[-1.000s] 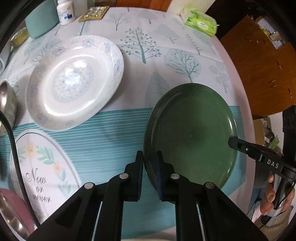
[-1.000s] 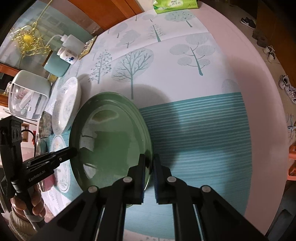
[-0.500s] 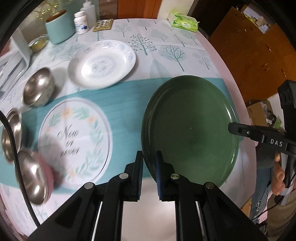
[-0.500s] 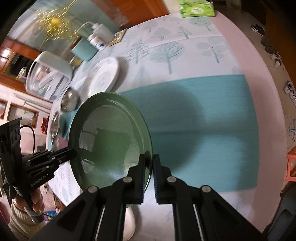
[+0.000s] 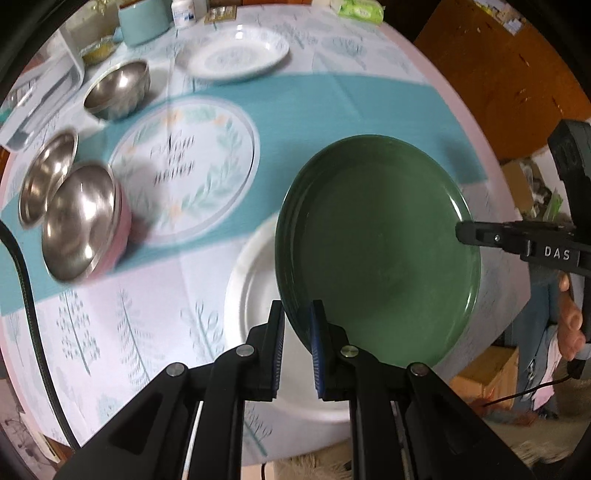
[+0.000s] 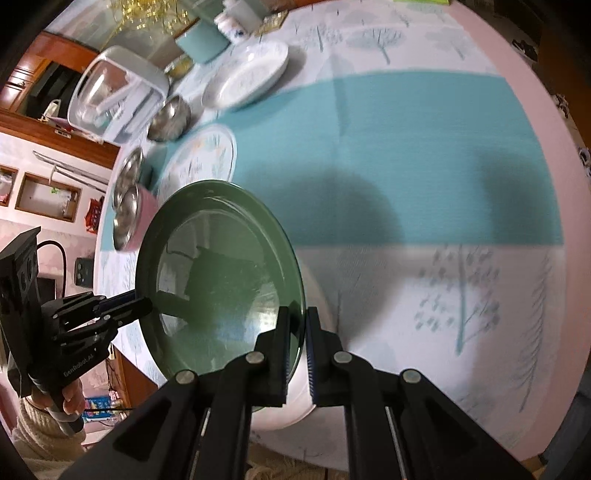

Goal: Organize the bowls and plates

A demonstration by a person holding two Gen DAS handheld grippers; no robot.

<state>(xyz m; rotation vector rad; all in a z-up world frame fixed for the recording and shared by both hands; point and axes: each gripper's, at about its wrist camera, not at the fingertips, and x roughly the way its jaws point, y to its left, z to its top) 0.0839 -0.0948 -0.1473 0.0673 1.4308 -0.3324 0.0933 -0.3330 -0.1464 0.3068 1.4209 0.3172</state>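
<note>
Both grippers hold a dark green plate [image 5: 376,243] by opposite rims, lifted above the table. My left gripper [image 5: 297,332] is shut on its near rim; my right gripper [image 6: 297,332] is shut on the other rim, and the plate [image 6: 221,277] shows there too. A plain white plate [image 5: 255,295] lies on the table just below the green one, also showing in the right wrist view [image 6: 317,295]. A white patterned plate [image 5: 240,55] sits at the far side. Steel bowls [image 5: 118,88] and a pink-sided steel bowl [image 5: 85,225] stand at the left.
A teal jar [image 5: 144,22], a pill bottle [image 5: 183,14] and a white container [image 5: 40,99] stand at the far left. A printed round motif [image 5: 184,170] marks the tablecloth. The table's edge runs close on the near and right sides.
Both grippers have carried the green plate back toward the near edge of the table. The plain white plate has come into view beneath it.
</note>
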